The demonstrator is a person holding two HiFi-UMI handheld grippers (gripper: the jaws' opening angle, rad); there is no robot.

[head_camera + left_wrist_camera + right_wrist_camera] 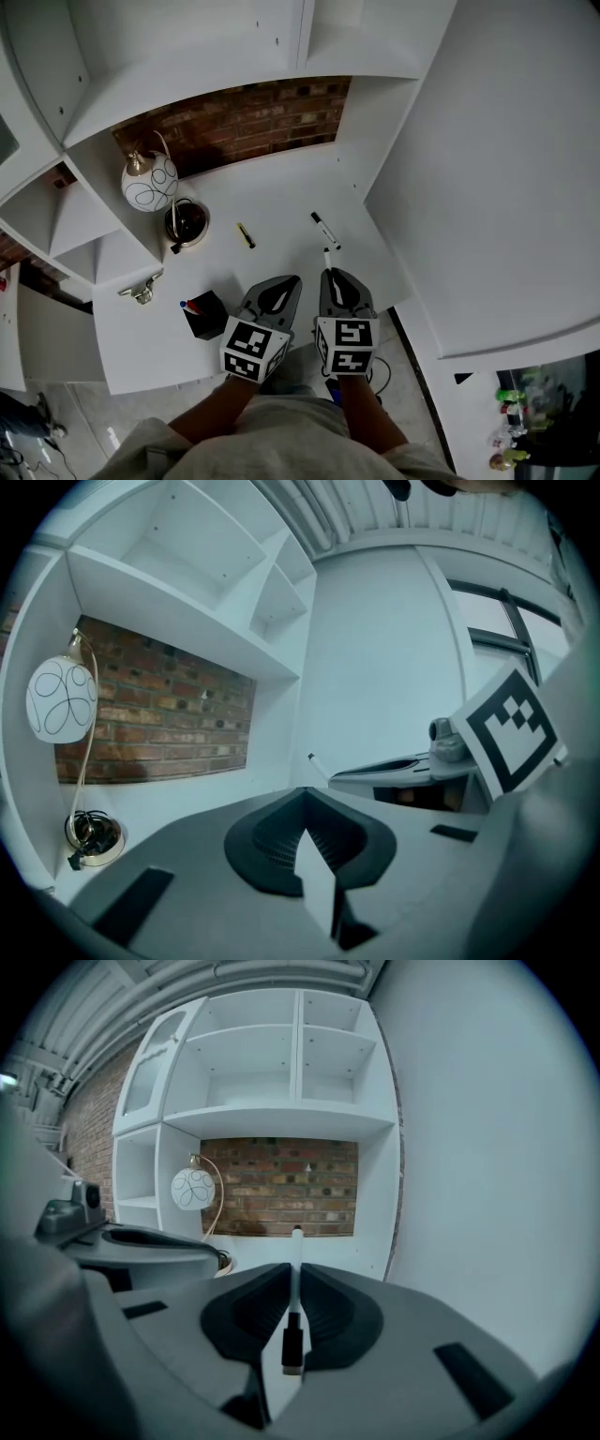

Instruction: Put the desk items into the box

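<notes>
While the right gripper [296, 1266] is clamped on a white marker [296, 1241], its barrel pinched between the pads with the dark end toward the camera and the tip poking out at 12 o'clock, that pen is clear of the desk [281, 187]. The left gripper [302, 791] beside it has its jaws pressed together on nothing.

I judge the marker light, stiff and smooth, so a mid-barrel hold suits it; gripped near an end it could pivot or slip.

In the head view the black box [212, 324], with red and blue tips showing inside, sits at 9 o'clock of the left gripper. Farther out at 12 o'clock lies 1 more marker [325, 230], at 11 o'clock a small yellow item [246, 235], and beyond them the globe lamp [148, 181].
</notes>
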